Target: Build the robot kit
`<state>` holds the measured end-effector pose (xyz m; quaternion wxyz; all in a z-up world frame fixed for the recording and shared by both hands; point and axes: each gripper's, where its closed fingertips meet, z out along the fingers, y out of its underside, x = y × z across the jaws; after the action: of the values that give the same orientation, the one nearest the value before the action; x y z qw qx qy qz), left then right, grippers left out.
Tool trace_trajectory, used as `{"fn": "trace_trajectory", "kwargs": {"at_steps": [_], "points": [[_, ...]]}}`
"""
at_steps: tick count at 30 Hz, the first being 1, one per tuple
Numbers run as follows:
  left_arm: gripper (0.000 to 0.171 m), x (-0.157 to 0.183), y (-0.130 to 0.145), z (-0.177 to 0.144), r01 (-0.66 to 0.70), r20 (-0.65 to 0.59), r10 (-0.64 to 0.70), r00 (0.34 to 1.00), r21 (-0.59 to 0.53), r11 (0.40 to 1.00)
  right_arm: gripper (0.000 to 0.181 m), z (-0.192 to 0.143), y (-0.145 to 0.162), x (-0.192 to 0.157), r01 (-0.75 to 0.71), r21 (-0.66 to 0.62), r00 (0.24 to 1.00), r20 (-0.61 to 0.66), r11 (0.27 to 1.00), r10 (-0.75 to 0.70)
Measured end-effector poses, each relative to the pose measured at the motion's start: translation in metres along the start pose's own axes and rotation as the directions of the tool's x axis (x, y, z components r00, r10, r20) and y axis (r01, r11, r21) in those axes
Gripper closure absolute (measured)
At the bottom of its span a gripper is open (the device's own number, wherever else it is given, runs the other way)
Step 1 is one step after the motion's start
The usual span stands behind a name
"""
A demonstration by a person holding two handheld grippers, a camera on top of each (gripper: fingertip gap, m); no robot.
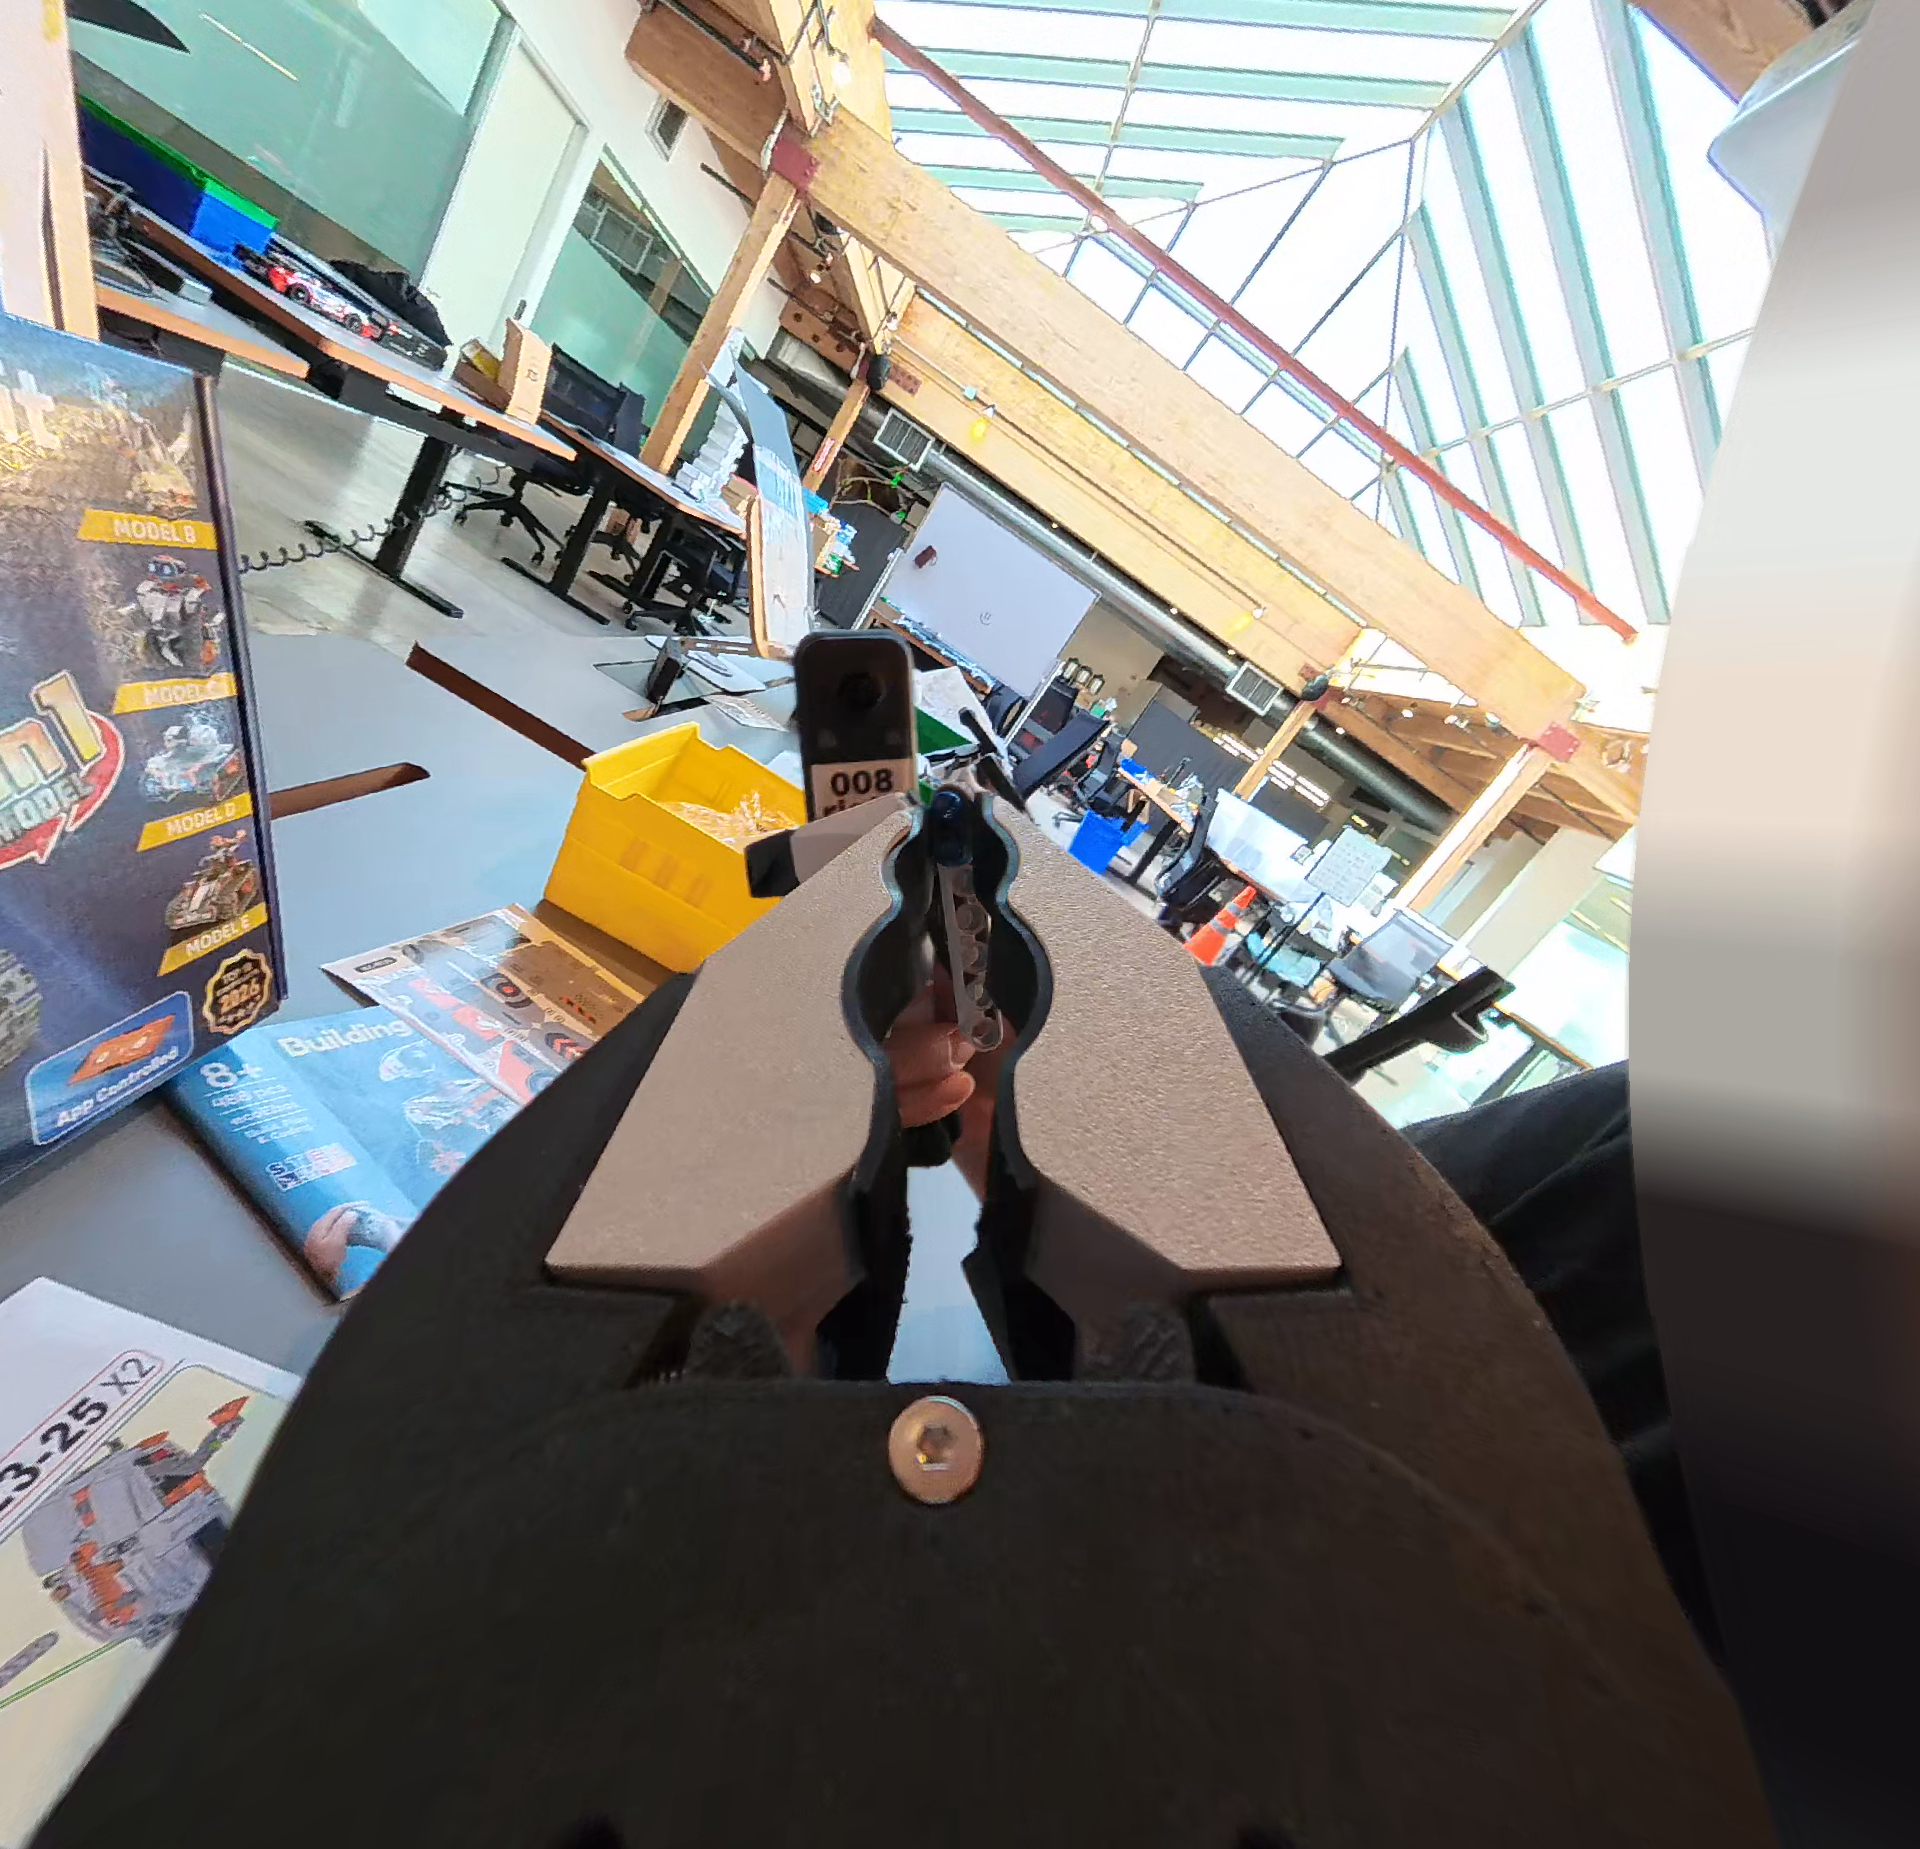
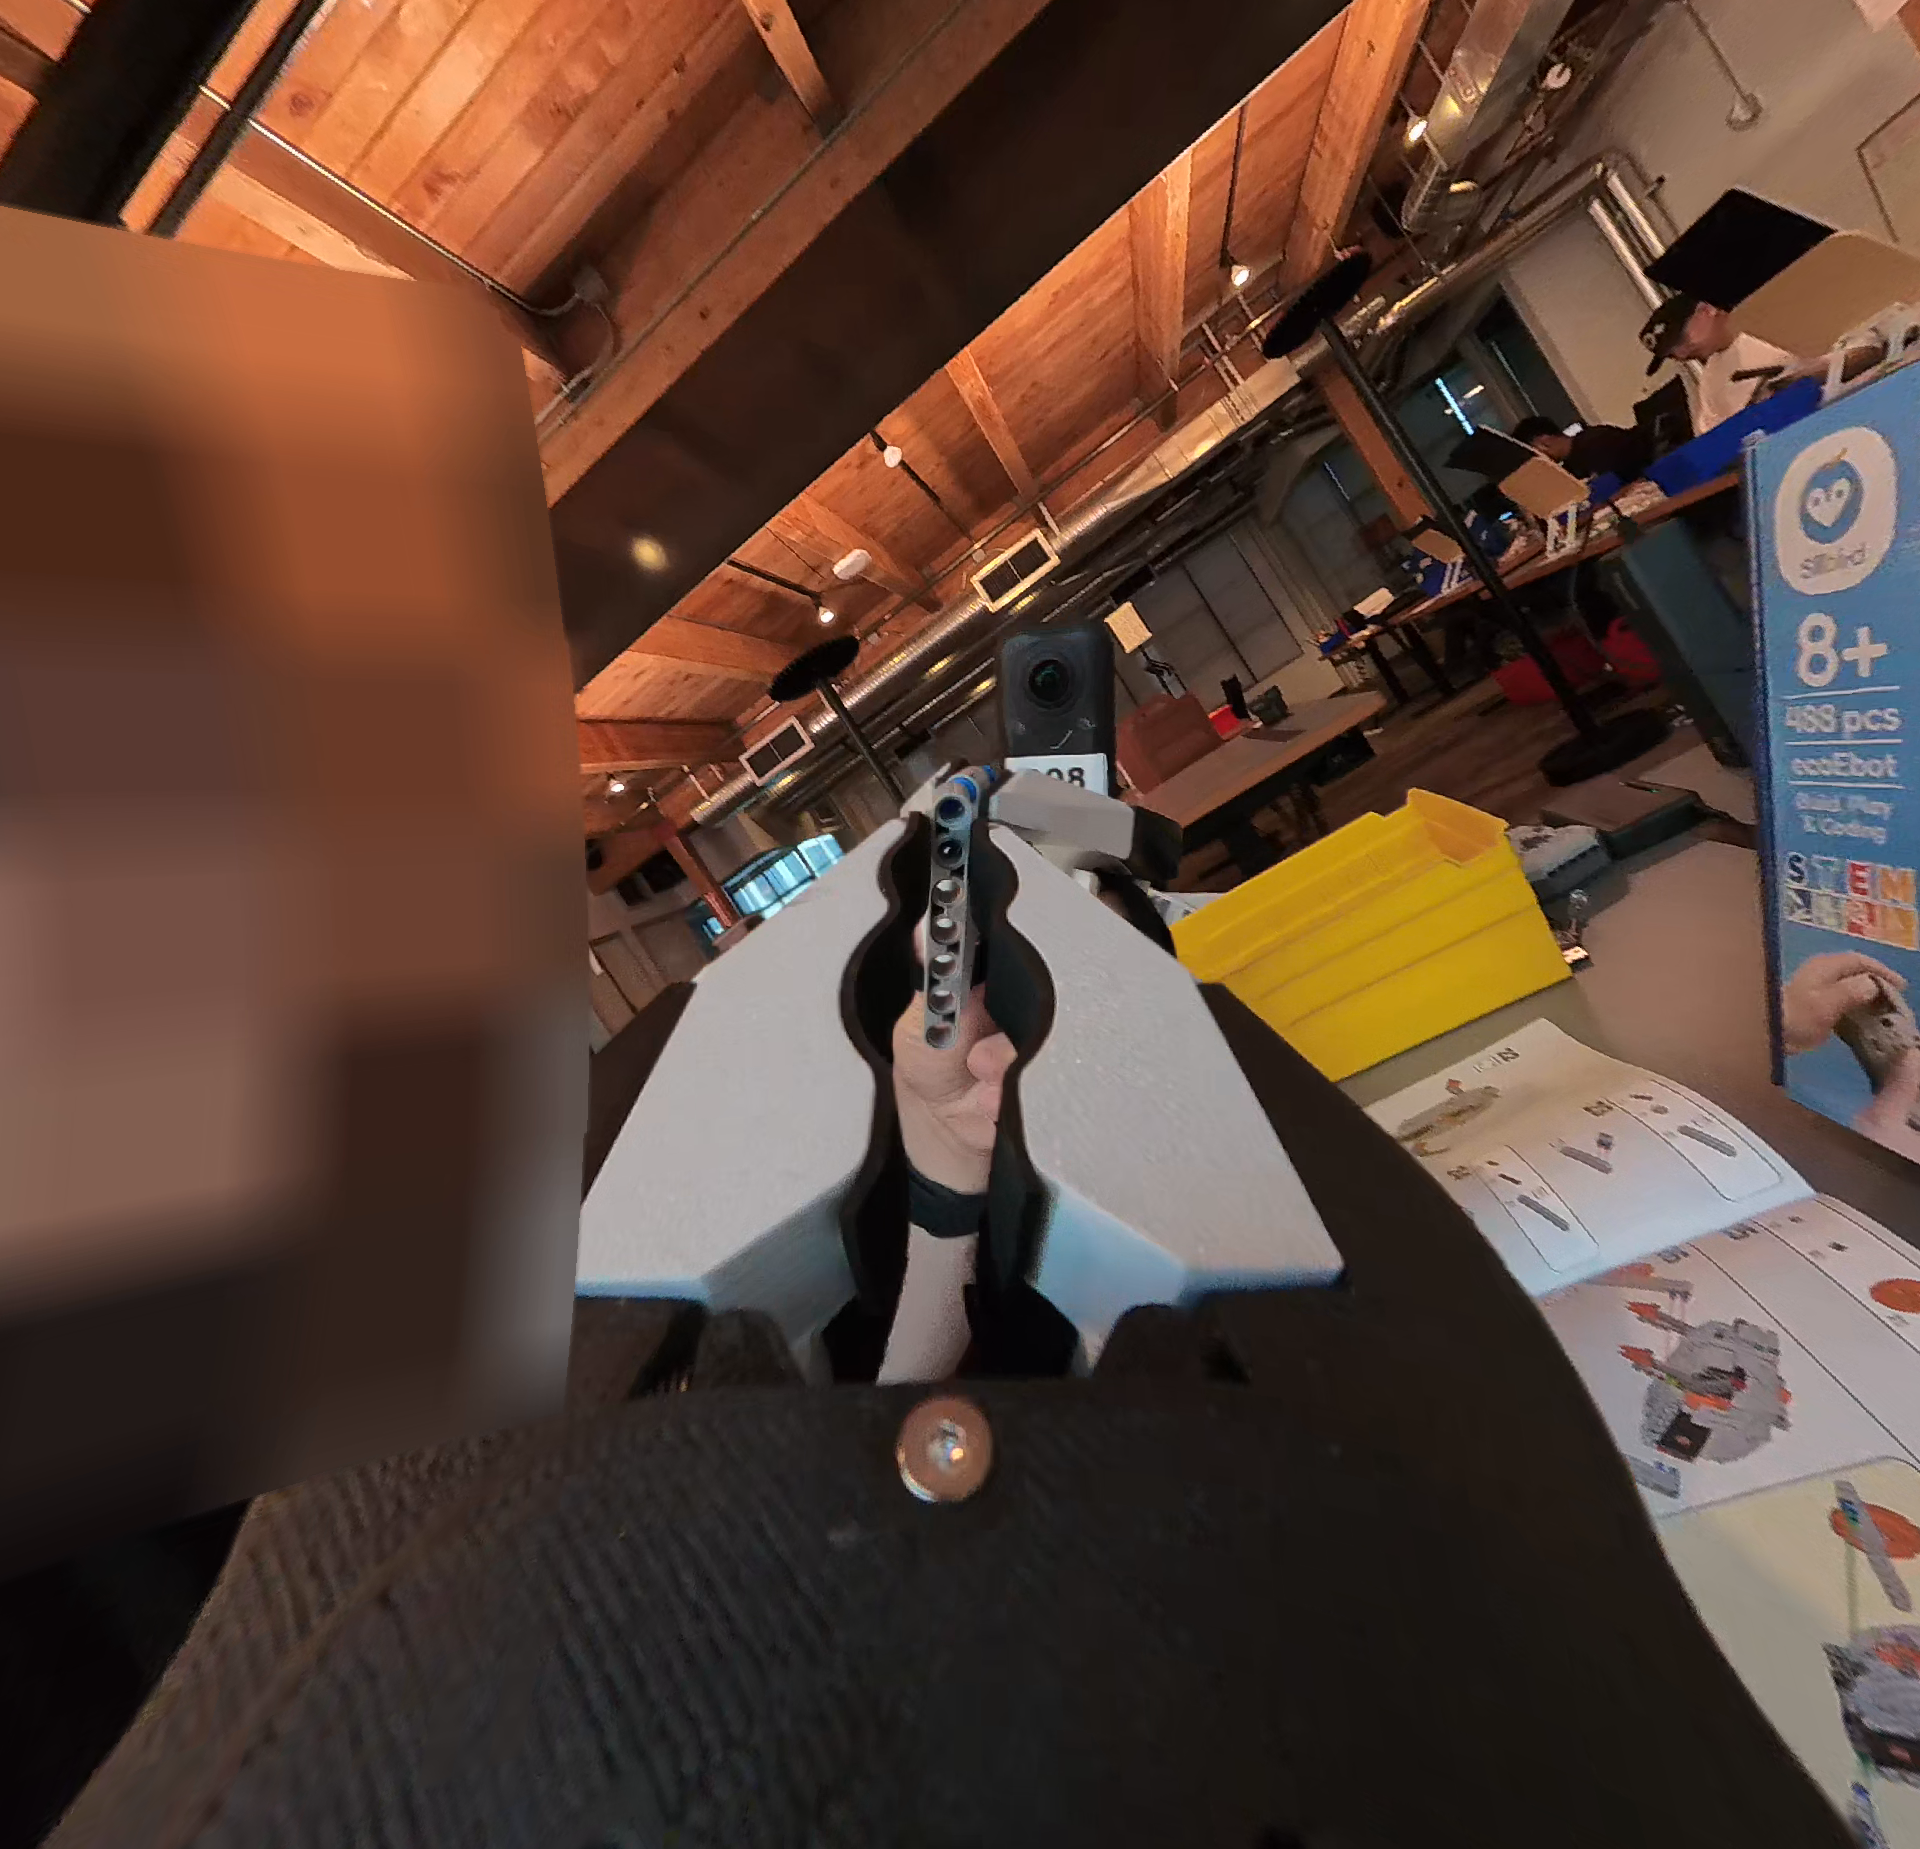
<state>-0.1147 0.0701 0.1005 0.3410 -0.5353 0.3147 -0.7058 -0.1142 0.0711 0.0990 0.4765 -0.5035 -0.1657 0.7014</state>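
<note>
My left gripper (image 1: 948, 820) is raised above the table and shut on a small blue pin (image 1: 945, 814) at its fingertips. A grey beam with holes (image 1: 971, 968) hangs just behind the pin, seen through the gap between the jaws. My right gripper (image 2: 951, 823) faces it tip to tip and is shut on the same grey beam (image 2: 943, 932), which stands on end between its fingers. The blue pin (image 2: 966, 783) sits at the beam's top end. The other gripper's fingers (image 2: 1055, 812) touch there. A hand (image 2: 951, 1082) shows behind the gap.
A yellow bin (image 1: 665, 843) (image 2: 1371, 916) with bagged parts stands on the grey table. A blue toy box (image 1: 114, 739) (image 2: 1839, 760) stands upright beside it. Open instruction booklets (image 1: 343, 1124) (image 2: 1621, 1207) lie flat. People sit at a far table (image 2: 1579, 449). The tips of both grippers are at nearly the same place.
</note>
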Motion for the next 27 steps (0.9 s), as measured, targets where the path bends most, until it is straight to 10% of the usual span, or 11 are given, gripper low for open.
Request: {"fn": "trace_trajectory", "kwargs": {"at_steps": [16, 27], "points": [[0.166, -0.011, 0.003, -0.004, -0.148, 0.157, 0.157, 0.975, -0.068, 0.987, 0.177, 0.0, 0.005, 0.013, 0.151, -0.114, 0.96, -0.22, 0.982, -0.173], [0.166, 0.0, 0.006, -0.007, -0.013, 0.01, 0.014, 1.0, -0.073, 0.997, 0.177, 0.004, 0.01, 0.002, 0.138, -0.139, 0.978, -0.14, 0.981, -0.157]]}}
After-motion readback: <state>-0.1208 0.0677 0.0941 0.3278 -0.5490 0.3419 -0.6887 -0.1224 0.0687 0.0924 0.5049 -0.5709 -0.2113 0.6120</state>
